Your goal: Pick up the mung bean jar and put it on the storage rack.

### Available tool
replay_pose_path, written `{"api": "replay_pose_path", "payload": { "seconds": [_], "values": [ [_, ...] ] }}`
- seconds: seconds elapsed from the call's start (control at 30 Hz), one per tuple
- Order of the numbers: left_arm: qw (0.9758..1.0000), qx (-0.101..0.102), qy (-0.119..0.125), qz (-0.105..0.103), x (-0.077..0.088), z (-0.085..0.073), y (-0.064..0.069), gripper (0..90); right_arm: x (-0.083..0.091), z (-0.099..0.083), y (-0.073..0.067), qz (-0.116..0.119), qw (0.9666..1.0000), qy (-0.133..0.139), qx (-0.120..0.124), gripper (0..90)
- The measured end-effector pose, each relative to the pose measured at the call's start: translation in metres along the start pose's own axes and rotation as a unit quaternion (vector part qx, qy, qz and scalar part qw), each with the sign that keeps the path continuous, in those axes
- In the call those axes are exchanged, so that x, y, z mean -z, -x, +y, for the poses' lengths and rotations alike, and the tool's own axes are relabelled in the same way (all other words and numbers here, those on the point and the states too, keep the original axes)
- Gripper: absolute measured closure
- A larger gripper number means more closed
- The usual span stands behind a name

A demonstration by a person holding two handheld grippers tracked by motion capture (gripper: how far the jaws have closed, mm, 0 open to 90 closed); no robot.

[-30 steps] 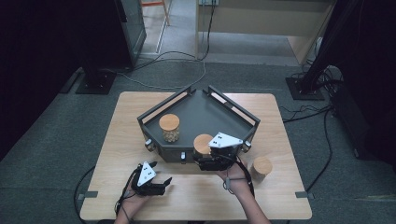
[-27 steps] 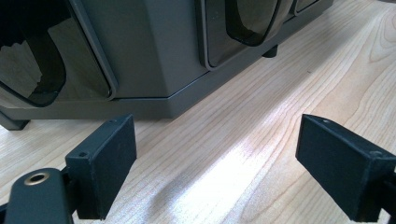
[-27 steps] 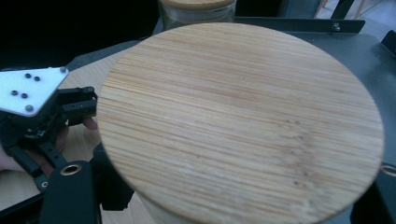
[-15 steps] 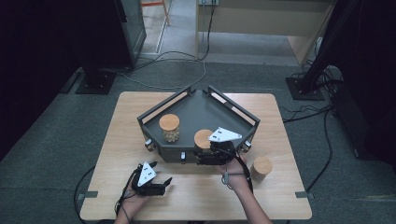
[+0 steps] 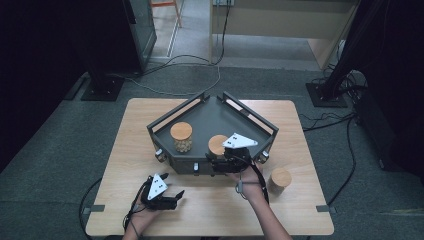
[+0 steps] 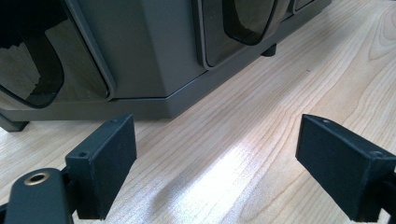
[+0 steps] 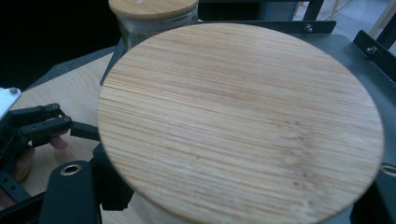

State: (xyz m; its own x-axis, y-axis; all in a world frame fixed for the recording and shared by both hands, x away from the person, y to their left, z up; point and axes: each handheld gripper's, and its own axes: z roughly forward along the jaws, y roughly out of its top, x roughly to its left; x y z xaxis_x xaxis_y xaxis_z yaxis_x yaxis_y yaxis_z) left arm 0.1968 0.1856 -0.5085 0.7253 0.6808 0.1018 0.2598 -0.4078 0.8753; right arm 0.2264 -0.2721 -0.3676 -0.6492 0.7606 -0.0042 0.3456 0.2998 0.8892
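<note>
A glass jar with a round wooden lid (image 5: 217, 144) (image 7: 243, 121) is over the front part of the dark grey tray (image 5: 235, 117), and my right gripper (image 5: 219, 159) is shut on it below the lid. Whether it rests on the tray floor I cannot tell. A second lidded jar (image 5: 180, 136) (image 7: 152, 11) holding pale pieces stands in the tray to its left. My left gripper (image 5: 175, 198) (image 6: 215, 168) lies on the table in front of the tray, open, with bare wood between its jaws.
A third wooden-lidded jar (image 5: 280, 179) stands on the table right of my right hand. The tray's front wall (image 6: 140, 56) rises just ahead of the left gripper. Cables cross the floor beyond the wooden table (image 5: 310, 210).
My right gripper has carried its jar a little farther away, in over the tray's front edge. The left gripper has stayed in place.
</note>
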Motion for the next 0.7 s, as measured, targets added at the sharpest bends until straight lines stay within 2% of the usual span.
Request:
{"api": "replay_pose_path", "payload": {
  "seconds": [0.2, 0.7],
  "values": [
    [1.0000, -0.001, -0.001, -0.001, 0.000, 0.000, 0.000, 12.3, -0.001, 0.000, 0.000, -0.007, 0.9999, 0.005, -0.009, 25.1],
    [1.0000, -0.003, -0.001, -0.002, 0.000, 0.000, 0.000, 12.3, -0.011, 0.007, 0.001, -0.020, 0.9997, 0.004, -0.014, 25.1]
  ]
}}
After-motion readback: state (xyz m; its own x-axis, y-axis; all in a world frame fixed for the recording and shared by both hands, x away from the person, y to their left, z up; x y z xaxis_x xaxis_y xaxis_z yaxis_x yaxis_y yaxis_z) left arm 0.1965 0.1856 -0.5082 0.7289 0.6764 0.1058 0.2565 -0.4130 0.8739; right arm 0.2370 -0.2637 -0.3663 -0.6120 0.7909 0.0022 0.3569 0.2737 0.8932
